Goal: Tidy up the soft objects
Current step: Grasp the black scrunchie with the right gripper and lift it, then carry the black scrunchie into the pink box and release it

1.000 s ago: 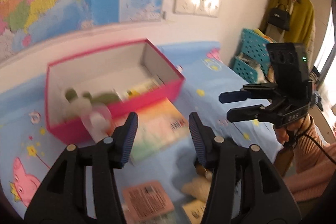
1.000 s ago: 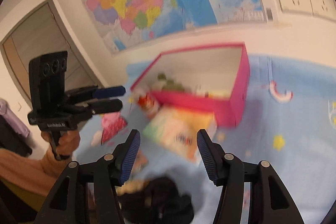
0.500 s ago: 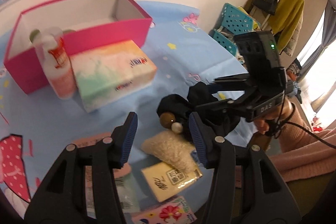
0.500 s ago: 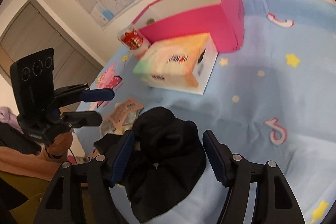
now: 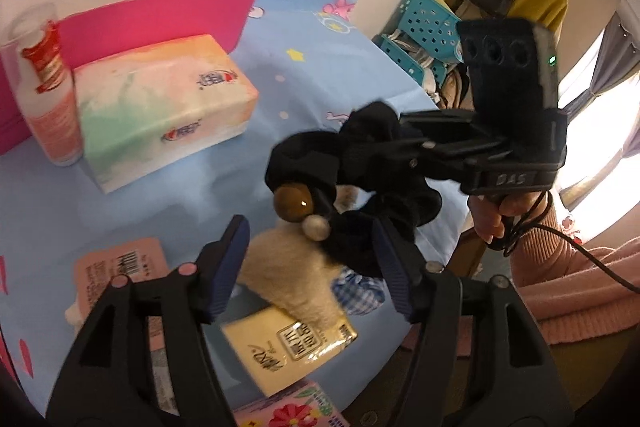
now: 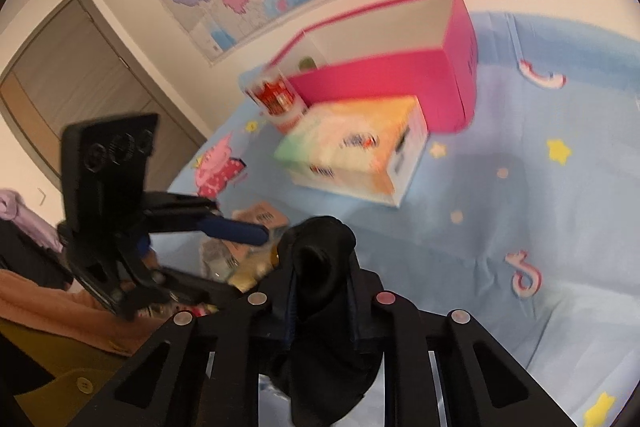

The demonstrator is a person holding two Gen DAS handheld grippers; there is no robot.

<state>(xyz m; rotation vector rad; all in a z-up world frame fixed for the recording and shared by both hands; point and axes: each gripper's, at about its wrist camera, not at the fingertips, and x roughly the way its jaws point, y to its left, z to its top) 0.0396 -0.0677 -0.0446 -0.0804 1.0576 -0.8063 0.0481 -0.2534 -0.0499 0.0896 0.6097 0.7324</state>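
A black scrunchie (image 5: pixel 304 159) with a brown bead (image 5: pixel 293 202) and a pearl bead (image 5: pixel 316 227) is pinched in my right gripper (image 6: pixel 322 267), whose jaws are closing with the fabric (image 6: pixel 320 239) bunched between the pads. Seen from the left wrist, the right gripper (image 5: pixel 360 147) reaches in from the right with its tips buried in the scrunchie. My left gripper (image 5: pixel 308 239) hangs just in front of the beads, its jaws opening and its pads pressing on nothing. Under it lie a fluffy beige piece (image 5: pixel 288 267) and a blue-checked scrunchie (image 5: pixel 356 291).
An open pink box (image 5: pixel 160 15) stands at the back of the blue cloth, a tissue pack (image 5: pixel 160 99) and a bottle (image 5: pixel 48 95) in front of it. A yellow packet (image 5: pixel 288 347), a pink sachet (image 5: pixel 120 267) and a floral pack (image 5: pixel 288 411) lie near the front edge. A person's pink sleeve (image 5: pixel 580 287) is at the right.
The right jaws have closed onto the black scrunchie they were straddling. The left gripper has tilted down and sunk toward the small items, and its jaws have widened.
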